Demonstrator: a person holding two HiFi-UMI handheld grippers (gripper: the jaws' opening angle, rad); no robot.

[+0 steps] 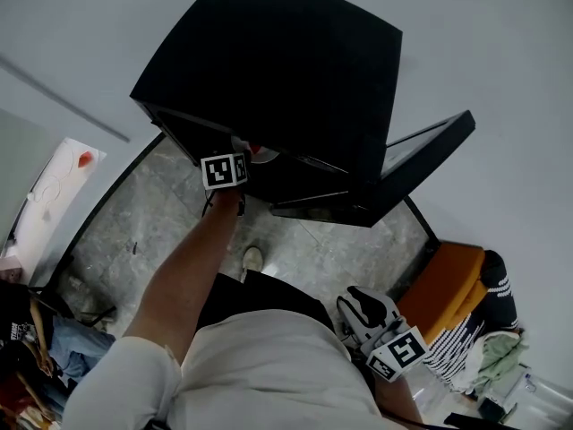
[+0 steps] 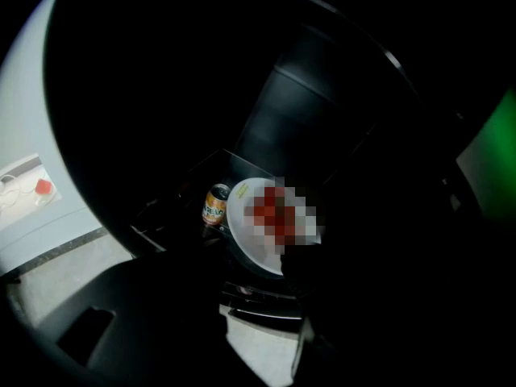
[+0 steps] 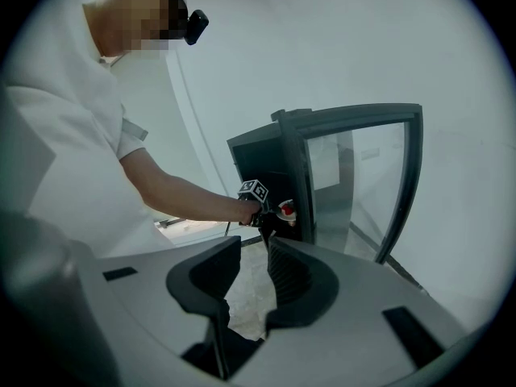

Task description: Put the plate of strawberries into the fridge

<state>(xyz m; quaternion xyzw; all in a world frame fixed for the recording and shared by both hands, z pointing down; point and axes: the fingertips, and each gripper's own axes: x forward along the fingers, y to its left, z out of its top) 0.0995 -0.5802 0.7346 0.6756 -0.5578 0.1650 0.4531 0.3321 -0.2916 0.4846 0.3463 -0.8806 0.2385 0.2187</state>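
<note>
The black fridge (image 1: 286, 70) stands below me with its glass door (image 1: 421, 155) swung open to the right. On a dark shelf inside rests the white plate of strawberries (image 2: 246, 216), beside an orange drink can (image 2: 214, 204). My left gripper (image 1: 235, 161) reaches into the fridge opening at the plate (image 1: 261, 153). In the left gripper view its jaws (image 2: 234, 289) are dark shapes standing wide, and the plate's near rim lies between them without being pinched. My right gripper (image 1: 358, 305) hangs low by my hip, well away from the fridge. Its fingers (image 3: 214, 272) are slightly apart and empty.
An orange seat (image 1: 443, 285) draped with striped clothing stands right of the fridge door. My shoe (image 1: 252, 260) is on the grey stone floor before the fridge. A white table (image 1: 63, 182) with a red item is at the left, with clutter at the lower left.
</note>
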